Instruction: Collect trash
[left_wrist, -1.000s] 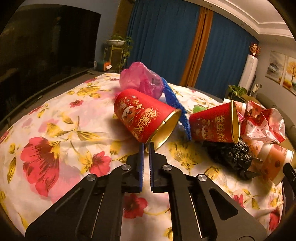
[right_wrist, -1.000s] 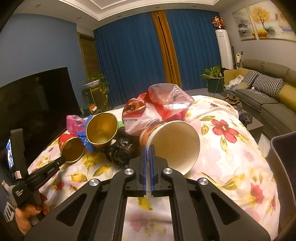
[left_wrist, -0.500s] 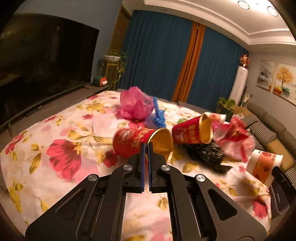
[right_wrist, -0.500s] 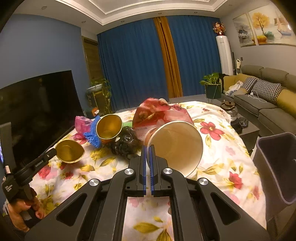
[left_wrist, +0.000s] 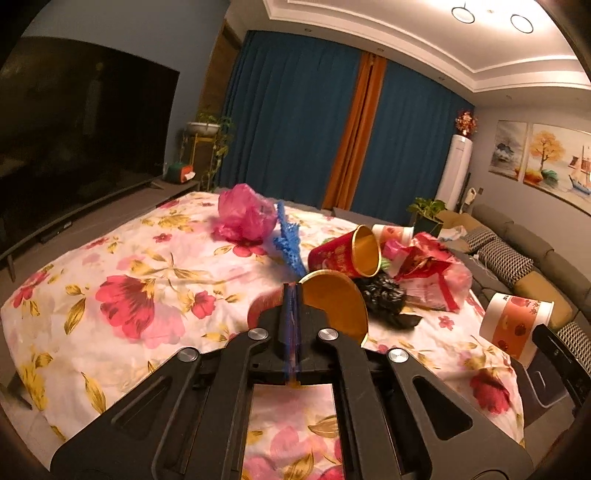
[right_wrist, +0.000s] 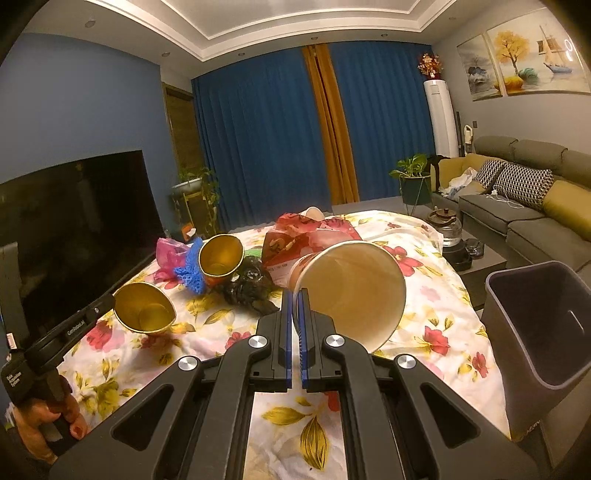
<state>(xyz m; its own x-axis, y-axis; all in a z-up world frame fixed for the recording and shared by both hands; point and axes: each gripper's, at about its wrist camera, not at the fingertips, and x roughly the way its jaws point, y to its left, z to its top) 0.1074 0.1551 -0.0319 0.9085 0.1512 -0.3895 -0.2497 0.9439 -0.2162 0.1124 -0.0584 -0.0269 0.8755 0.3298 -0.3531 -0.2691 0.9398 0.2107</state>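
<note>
The left gripper (left_wrist: 293, 295) is clamped on the rim of a gold-lined red cup (left_wrist: 334, 306), its blue pads pressed together with the thin cup wall between them; the cup is lifted clear of the floral cloth (left_wrist: 147, 266). The right gripper (right_wrist: 294, 299) is closed narrowly on the rim of a white paper cup (right_wrist: 354, 291), which lies on its side in the grip, mouth toward the camera, above the cloth.

Beyond the white cup, a trash pile sits on the cloth: a second red cup (right_wrist: 221, 254) on its side, a black bag (right_wrist: 247, 284) touching it, a blue mesh (right_wrist: 190, 271), a pink bag (right_wrist: 168, 254) and a red wrapper (right_wrist: 295, 236). A grey bin (right_wrist: 535, 332) stands just beside the cloth's edge, to the right of the white cup.
</note>
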